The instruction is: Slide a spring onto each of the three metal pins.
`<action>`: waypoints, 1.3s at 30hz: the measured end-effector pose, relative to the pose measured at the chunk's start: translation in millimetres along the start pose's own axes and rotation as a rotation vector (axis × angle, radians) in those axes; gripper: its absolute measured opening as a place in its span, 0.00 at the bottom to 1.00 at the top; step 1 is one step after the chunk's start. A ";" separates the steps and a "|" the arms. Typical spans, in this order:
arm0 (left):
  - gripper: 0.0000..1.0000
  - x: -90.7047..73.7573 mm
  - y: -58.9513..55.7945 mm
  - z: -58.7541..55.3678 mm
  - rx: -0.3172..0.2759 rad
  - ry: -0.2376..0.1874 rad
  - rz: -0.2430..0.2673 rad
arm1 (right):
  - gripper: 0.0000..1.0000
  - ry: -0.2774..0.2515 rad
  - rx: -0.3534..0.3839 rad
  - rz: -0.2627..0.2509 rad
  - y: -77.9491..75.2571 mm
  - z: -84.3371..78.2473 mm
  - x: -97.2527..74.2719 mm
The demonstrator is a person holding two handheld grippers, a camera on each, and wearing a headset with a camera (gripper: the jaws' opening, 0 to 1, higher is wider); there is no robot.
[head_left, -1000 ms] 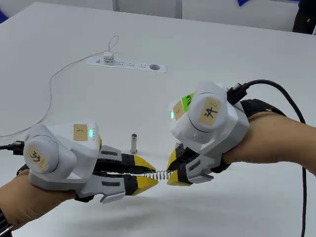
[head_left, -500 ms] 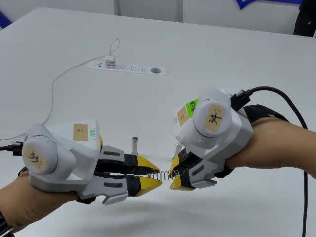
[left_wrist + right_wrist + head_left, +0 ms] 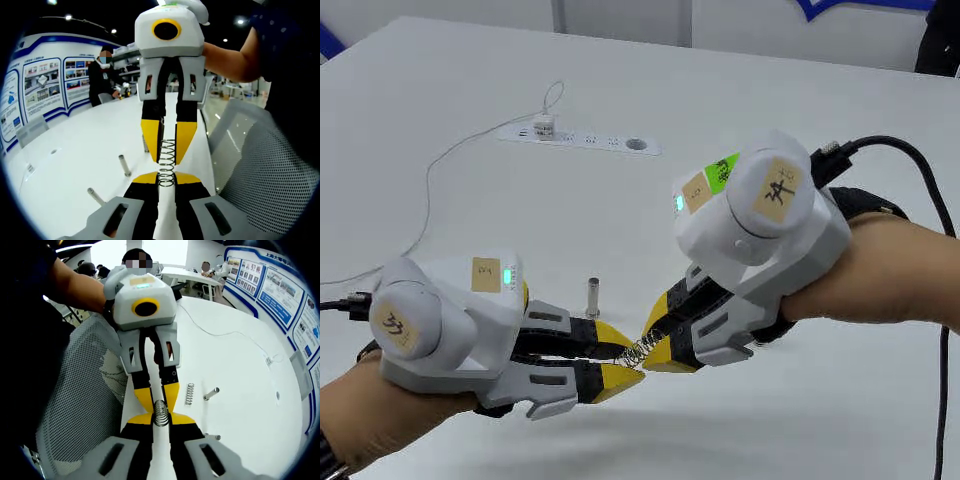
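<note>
Right at the near edge, the left claw point(image 3: 620, 368) came in from nine o'clock with its yellow tips pinched shut on one end of the spring point(image 3: 638, 350). The right claw point(image 3: 656, 338) reached in from two o'clock and was closed on the other end, so the coil bridged the two claws above the white surface point(image 3: 790, 420).

In the left gripper view the spring point(image 3: 166, 162) ran straight toward twelve o'clock, from that claw's own tips up into the opposing yellow ones. The right gripper view caught the same coil point(image 3: 160, 413) nearly end-on at its tips.

At two o'clock from there, a second spring point(image 3: 189, 393) lay loose on the surface, with a metal pin point(image 3: 211, 393) just beside it at three o'clock.

In the head view a metal pin point(image 3: 592, 297) stood upright at eleven o'clock, near the held spring.

Far off at twelve o'clock sat a power strip point(image 3: 582, 140), its thin cable point(image 3: 425, 210) trailing toward nine o'clock.
</note>
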State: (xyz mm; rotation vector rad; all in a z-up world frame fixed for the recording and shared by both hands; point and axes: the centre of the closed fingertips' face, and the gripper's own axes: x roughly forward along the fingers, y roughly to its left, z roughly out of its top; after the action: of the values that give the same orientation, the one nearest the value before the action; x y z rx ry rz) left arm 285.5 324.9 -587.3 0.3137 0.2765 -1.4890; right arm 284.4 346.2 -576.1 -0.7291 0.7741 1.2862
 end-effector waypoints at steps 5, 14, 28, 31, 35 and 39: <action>0.11 1.5 -1.3 -0.1 0.001 0.001 -0.004 | 0.12 -0.006 -0.006 0.004 1.3 4.6 1.0; 0.12 1.8 1.3 -1.9 -0.007 -0.006 -0.001 | 0.12 0.004 -0.009 0.003 -0.5 6.5 2.8; 0.26 -18.4 21.7 -8.9 -0.066 -0.021 0.070 | 0.12 0.056 0.025 -0.092 -32.6 -13.2 -16.7; 0.28 -23.9 26.2 -10.4 -0.079 -0.025 0.092 | 0.12 0.072 0.037 -0.130 -43.9 -20.1 -24.7; 0.30 -30.8 29.8 -12.9 -0.097 -0.032 0.119 | 0.12 0.100 0.055 -0.183 -60.8 -30.5 -33.4; 0.31 -35.0 31.2 -15.3 -0.109 -0.035 0.136 | 0.12 0.127 0.064 -0.217 -74.6 -38.4 -35.7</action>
State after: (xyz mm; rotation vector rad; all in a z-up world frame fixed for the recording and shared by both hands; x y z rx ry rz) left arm 314.5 364.8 -587.5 0.2144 0.3012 -1.3391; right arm 350.7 284.6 -564.6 -0.8258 0.8114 1.0228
